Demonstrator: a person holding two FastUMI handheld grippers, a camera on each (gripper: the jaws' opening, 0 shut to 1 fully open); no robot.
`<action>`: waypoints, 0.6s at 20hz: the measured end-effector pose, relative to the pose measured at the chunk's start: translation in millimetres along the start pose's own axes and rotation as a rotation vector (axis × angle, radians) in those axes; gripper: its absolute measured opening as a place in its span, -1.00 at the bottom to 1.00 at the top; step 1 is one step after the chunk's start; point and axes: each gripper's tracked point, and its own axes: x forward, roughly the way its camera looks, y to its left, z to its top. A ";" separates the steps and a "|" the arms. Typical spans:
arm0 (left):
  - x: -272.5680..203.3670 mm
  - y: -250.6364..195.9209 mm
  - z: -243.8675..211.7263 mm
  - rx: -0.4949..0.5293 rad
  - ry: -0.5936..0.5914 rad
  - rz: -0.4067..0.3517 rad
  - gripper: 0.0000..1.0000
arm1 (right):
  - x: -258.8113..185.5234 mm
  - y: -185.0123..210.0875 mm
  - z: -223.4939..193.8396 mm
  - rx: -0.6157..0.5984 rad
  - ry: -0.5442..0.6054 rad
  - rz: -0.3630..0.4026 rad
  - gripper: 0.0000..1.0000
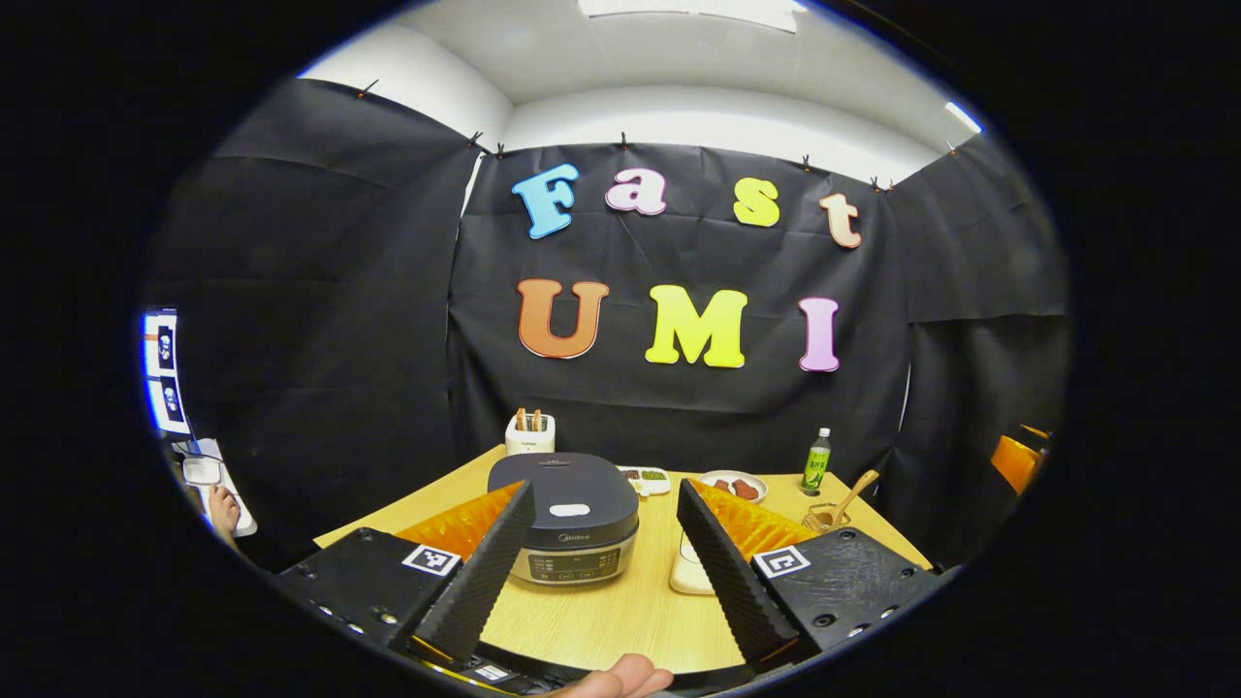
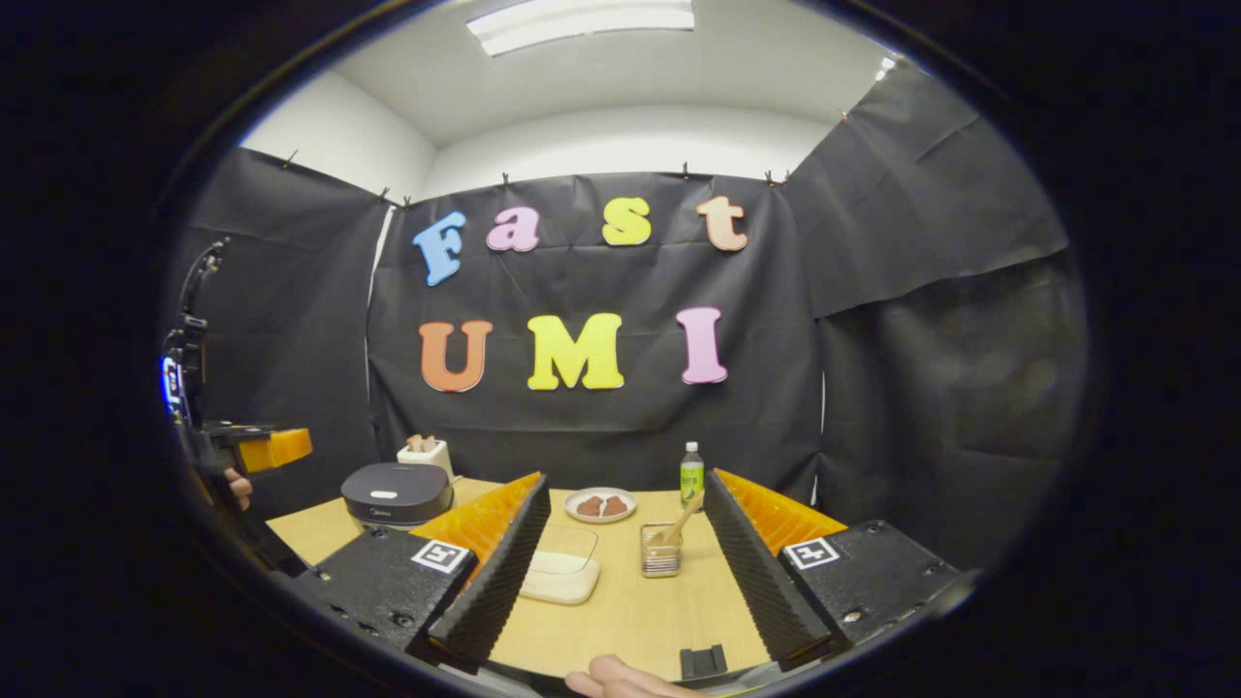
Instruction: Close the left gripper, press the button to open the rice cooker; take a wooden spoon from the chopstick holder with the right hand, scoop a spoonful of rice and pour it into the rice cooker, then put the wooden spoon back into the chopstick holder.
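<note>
On the far side of the desk (image 1: 601,620) stand a white toaster (image 1: 530,433), a small tray of food (image 1: 647,479), a plate (image 1: 733,486) with brown pieces and a green bottle (image 1: 817,460), all well apart from the near edge. The rice cooker (image 1: 566,517) sits left of centre, dark grey with a rounded shut lid, a pale oblong button on top and a silver control panel at the front. Nothing lies between it and the left gripper (image 1: 601,562), whose fingers (image 1: 480,572) stand wide apart on either side of it.

The right gripper view shows what the left gripper view partly hides: a clear container of rice (image 2: 560,574) just right of the cooker, and the wire chopstick holder (image 2: 661,551) near the desk's centre with the wooden spoon (image 2: 682,522) leaning out of it, its handle tilted up to the right. The right gripper (image 2: 630,572) has its fingers (image 2: 494,572) spread wide, holding nothing. At that view's left edge the other gripper hangs above the desk's left end.
</note>
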 end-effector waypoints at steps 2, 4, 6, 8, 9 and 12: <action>-15.4 -6.6 -2.3 0.004 -0.018 -0.020 0.89 | 0.4 7.7 -2.0 -0.013 0.011 0.004 1.00; -24.9 -9.4 -3.2 0.001 -0.038 -0.032 0.89 | -0.4 11.5 -2.9 -0.027 0.013 0.002 1.00; -31.5 -16.1 -6.4 -0.005 -0.038 -0.057 0.89 | -0.7 15.5 -5.9 -0.033 0.015 0.005 1.00; -36.6 -18.3 -7.9 0.006 -0.037 -0.068 0.89 | -0.5 18.8 -8.7 -0.039 0.019 0.006 1.00; -38.0 -16.0 -6.4 0.016 -0.044 -0.064 0.94 | -0.1 20.6 -8.7 -0.040 0.020 0.008 1.00; -44.2 -12.4 -8.7 0.027 -0.047 -0.056 0.89 | 1.8 26.0 -12.0 -0.045 0.025 0.014 1.00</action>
